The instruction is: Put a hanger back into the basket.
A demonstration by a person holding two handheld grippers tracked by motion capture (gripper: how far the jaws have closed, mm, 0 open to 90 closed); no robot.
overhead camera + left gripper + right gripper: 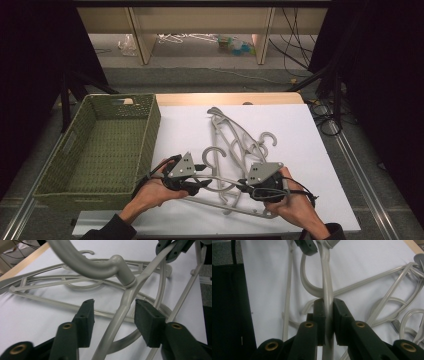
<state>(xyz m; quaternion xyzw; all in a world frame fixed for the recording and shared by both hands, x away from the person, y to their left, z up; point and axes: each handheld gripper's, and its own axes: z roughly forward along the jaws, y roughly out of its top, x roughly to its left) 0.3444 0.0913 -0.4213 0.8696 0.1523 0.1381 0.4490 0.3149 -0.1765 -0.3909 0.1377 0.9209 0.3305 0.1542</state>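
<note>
While the right gripper (328,305) clamps one arm of a grey hanger (220,180) between its pads, the left gripper (113,315) stands about half open around the other arm of that hanger, near the base of its hook. In the left gripper view a gap shows on both sides of the arm, so the pads (147,320) are not pressing on it. In the high view both grippers sit at the near edge of the white sheet (320,150), the left gripper (202,184) and the right gripper (243,188) pointing toward each other with the hanger spanning between them, its hook (212,152) curling up toward the far side. The hanger's lower bar runs along the near edge of the sheet under both hands. More hangers (235,135) lie in a loose tangle just beyond it on the sheet, toward the far side of the table, some touching or overlapping the held one. A green woven basket (75,150) stands to the left of the sheet, just beside the left hand (152,192).
</note>
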